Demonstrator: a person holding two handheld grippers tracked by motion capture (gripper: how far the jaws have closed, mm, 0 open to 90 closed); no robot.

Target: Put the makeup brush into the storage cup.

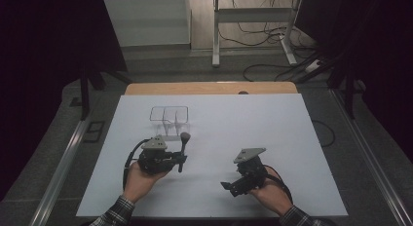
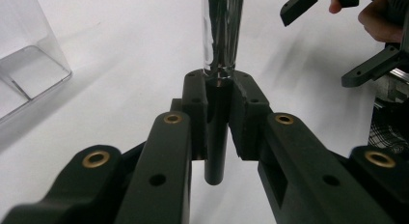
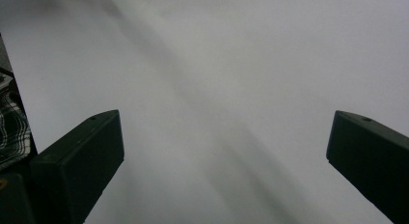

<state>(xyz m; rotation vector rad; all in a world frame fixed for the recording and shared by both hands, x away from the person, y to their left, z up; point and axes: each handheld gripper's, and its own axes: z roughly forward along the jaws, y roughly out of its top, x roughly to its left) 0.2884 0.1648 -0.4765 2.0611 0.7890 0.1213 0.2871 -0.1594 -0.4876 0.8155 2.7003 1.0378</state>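
A brush with a black handle [image 2: 215, 151], a shiny metal collar [image 2: 222, 31] and a rounded grey head [image 1: 185, 136] stands roughly upright in my left gripper [image 1: 181, 160]. The gripper [image 2: 219, 91] is shut on the handle just below the collar, and the handle's end sticks out under the pads. A clear two-compartment box [image 1: 169, 114] stands just beyond the brush, apart from it; its corner [image 2: 26, 72] appears at the left of the left gripper view. My right gripper [image 1: 228, 186] is held low at the front right, its jaws open [image 3: 224, 151] with nothing between them.
A white sheet [image 1: 253, 128] covers the table, with a wooden edge [image 1: 209, 88] at the far side. Beyond the table are a desk frame [image 1: 253, 21] and loose cables on the floor. The right gripper's dark finger [image 2: 301, 6] shows in the left gripper view.
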